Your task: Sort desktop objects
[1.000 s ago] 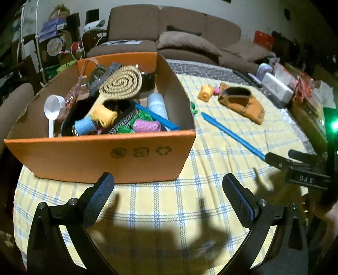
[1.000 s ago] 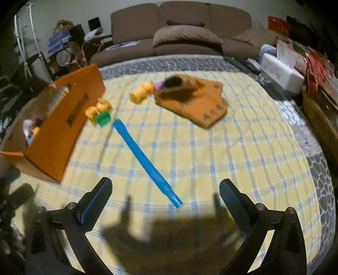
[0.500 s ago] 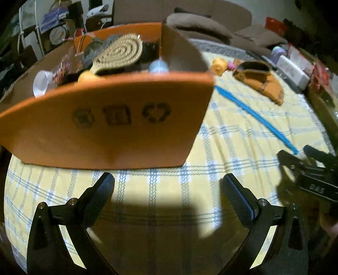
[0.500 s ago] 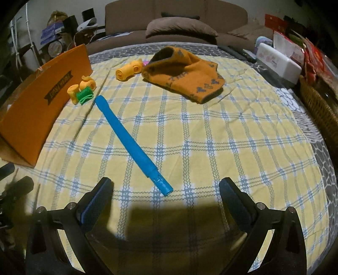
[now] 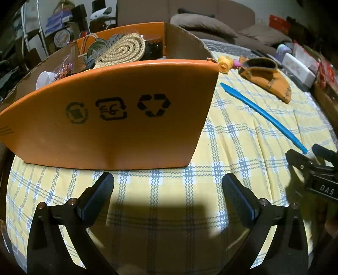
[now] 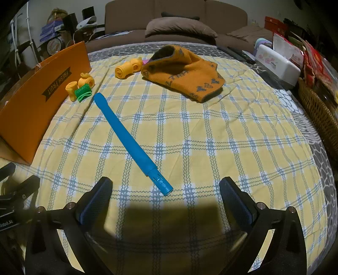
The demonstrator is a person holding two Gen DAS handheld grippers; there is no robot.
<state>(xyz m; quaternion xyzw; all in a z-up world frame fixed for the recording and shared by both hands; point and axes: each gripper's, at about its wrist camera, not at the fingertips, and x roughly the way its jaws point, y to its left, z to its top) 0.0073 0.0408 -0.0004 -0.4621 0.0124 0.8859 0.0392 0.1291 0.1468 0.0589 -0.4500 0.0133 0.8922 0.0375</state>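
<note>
While both sets of tongs hang spread wide with nothing between their fingers, the left tongs (image 5: 168,188) face the near wall of the orange cardboard box (image 5: 118,118), whose printed recycling symbols fill the middle of the left wrist view, and the right tongs (image 6: 165,195) hover low over the yellow checked cloth (image 6: 211,148) that covers the round surface. Inside the box a cream spiral hairbrush (image 5: 122,49) lies on top of a heap of smaller things, with a white scoop (image 5: 43,77) and a tangle of coloured bands at the left wall; much of the rest is hidden behind the near wall. On the cloth, a long blue stick (image 6: 126,137) lies slantwise, its narrower tip just ahead of the right tongs and roughly midway between their fingers, its far end pointing toward the box. Near that far end, close to the box side lettered "FRESH FRUIT", sit two yellow hair rollers (image 6: 80,84) with a green roller (image 6: 83,93) touching them. Farther back, another pair of yellow rollers (image 6: 127,68) rests just beside an orange knitted pouch (image 6: 186,74) with a dark pattern, its open mouth turned toward the sofa (image 6: 175,12) behind
</note>
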